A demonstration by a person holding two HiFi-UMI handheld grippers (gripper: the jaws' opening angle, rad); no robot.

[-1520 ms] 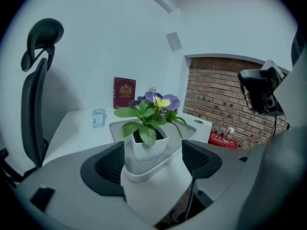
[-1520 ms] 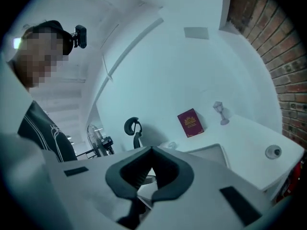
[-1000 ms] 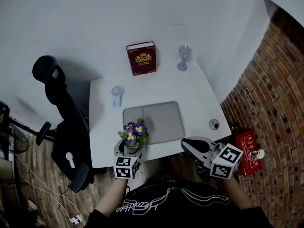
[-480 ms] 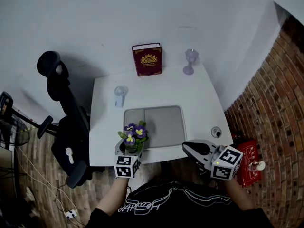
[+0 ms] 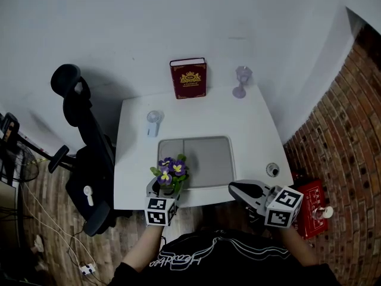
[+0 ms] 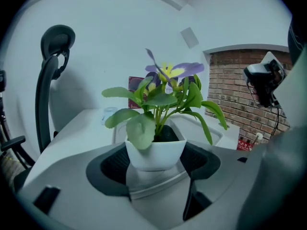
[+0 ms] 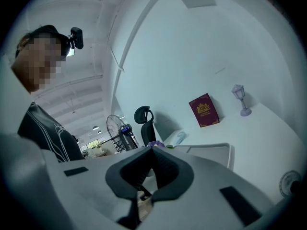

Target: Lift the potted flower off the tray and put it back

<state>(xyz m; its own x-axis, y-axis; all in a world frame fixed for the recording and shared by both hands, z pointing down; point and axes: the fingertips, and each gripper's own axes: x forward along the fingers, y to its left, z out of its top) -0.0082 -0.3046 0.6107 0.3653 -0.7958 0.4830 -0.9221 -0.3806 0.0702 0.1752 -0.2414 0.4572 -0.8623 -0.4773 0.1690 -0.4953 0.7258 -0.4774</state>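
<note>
The potted flower [image 5: 171,169], purple and yellow blooms in a white pot [image 6: 156,152], stands at the front-left corner of the grey tray [image 5: 205,154]. My left gripper [image 5: 166,185] reaches around it from the table's front edge. Its jaws are closing with the pot between them, and the dark pads [image 6: 112,164] sit just beside the pot's sides without visibly squeezing it. My right gripper [image 5: 239,188] hovers at the front-right edge of the table, off the tray. Its jaws [image 7: 151,153] meet at the tips with nothing between them.
A red book [image 5: 188,78] stands at the table's back edge with a purple goblet [image 5: 241,80] to its right. A small clear glass [image 5: 154,123] is behind the tray's left end, and a round disc [image 5: 272,170] lies front right. An office chair [image 5: 83,148] stands left, a brick wall right.
The head view has shifted a little. The pot and both grippers keep their places relative to the tray.
</note>
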